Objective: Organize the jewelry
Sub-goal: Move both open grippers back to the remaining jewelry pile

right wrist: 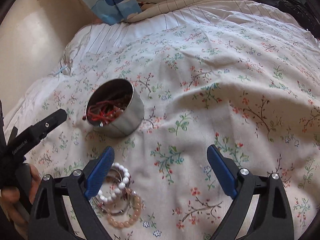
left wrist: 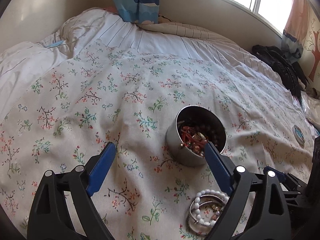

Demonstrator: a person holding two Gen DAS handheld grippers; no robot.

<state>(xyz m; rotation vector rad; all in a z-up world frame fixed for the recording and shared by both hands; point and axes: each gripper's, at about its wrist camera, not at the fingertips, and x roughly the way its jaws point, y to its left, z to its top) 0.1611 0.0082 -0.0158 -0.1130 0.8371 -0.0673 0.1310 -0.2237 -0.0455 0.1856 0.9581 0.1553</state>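
A round metal tin [left wrist: 186, 152] stands on the floral bedspread, holding red cords and brown beads; it also shows in the right wrist view [right wrist: 124, 118]. A pile of bracelets [left wrist: 202, 212], white beaded, silver and pink beaded, lies on the spread just in front of the tin, and shows in the right wrist view [right wrist: 118, 198]. My left gripper [left wrist: 160, 148] is open and empty, its right finger over the tin's near rim. My right gripper [right wrist: 160, 152] is open and empty, its left finger beside the bracelets. The left gripper's body [right wrist: 40, 128] shows at the left of the right wrist view.
The tin's round lid [left wrist: 298, 133] lies on the spread at the right. A blue cartoon pillow [left wrist: 138, 2] leans on the wall at the bed's head. A black garment [left wrist: 284, 64] lies at the far right under the window. White bedding [left wrist: 30, 60] bunches at the left.
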